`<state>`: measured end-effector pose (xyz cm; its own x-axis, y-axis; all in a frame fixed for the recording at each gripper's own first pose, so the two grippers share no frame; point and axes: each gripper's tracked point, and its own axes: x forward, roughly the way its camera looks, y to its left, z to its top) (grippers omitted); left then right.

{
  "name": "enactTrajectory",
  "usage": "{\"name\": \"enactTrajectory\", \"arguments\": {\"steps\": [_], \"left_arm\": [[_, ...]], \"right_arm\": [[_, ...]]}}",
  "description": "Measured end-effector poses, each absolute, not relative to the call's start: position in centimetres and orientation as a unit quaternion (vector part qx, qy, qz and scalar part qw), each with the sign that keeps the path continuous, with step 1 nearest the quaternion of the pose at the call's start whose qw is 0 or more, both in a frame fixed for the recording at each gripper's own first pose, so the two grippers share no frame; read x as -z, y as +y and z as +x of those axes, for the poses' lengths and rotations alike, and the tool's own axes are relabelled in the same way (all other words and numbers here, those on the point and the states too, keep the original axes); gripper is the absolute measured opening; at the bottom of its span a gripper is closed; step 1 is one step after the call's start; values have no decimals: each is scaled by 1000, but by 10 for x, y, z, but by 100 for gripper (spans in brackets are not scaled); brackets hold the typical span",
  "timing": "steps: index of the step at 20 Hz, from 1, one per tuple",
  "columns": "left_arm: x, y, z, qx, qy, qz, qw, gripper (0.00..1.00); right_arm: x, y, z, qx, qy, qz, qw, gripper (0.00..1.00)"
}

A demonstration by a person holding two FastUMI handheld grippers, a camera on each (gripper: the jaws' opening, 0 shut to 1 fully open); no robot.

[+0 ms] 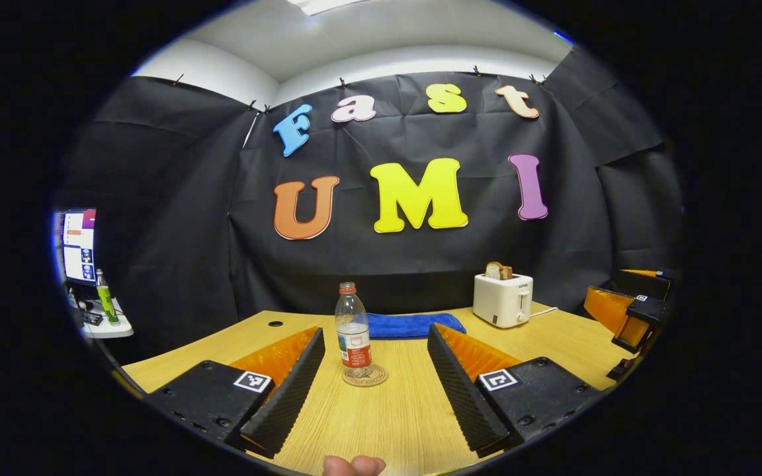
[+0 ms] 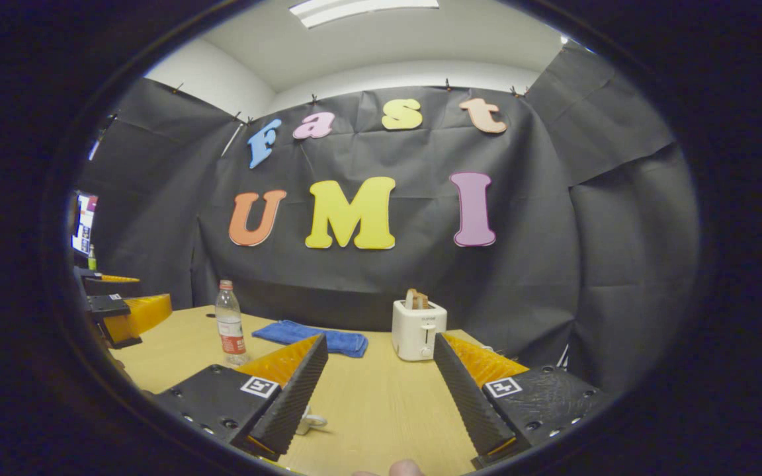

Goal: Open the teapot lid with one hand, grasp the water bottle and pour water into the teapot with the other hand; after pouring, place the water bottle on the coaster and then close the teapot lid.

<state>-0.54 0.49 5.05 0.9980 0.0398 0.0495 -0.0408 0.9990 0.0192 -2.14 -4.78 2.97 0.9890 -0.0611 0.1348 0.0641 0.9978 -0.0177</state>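
Both hand-held grippers stand spread and empty above the worktop (image 1: pixel 407 410) — the left hand-held gripper (image 1: pixel 378 390) faces the water bottle (image 1: pixel 353 330), which stands upright and capped on the coaster (image 1: pixel 365 377). The right hand-held gripper (image 2: pixel 374 396) points toward the toaster (image 2: pixel 419 328); the teapot cannot be identified. Judged stage: nothing begun or all finished — if begun, the lid must come off first.

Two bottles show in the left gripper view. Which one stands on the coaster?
The clear water bottle with the red cap, upright on the round coaster on the wooden table. The green bottle stands far left on a separate white surface.
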Motion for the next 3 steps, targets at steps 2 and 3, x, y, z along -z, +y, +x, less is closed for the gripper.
{"name": "enactTrajectory", "arguments": {"steps": [2,3], "left_arm": [[-51,7,-6,-21,-24,13,999,98],[-51,7,-6,-20,-24,12,999,98]], "right_arm": [[-29,-44,-21,31,-65,-18,997,97],[-31,-41,-22,31,-64,-19,997,97]]}}
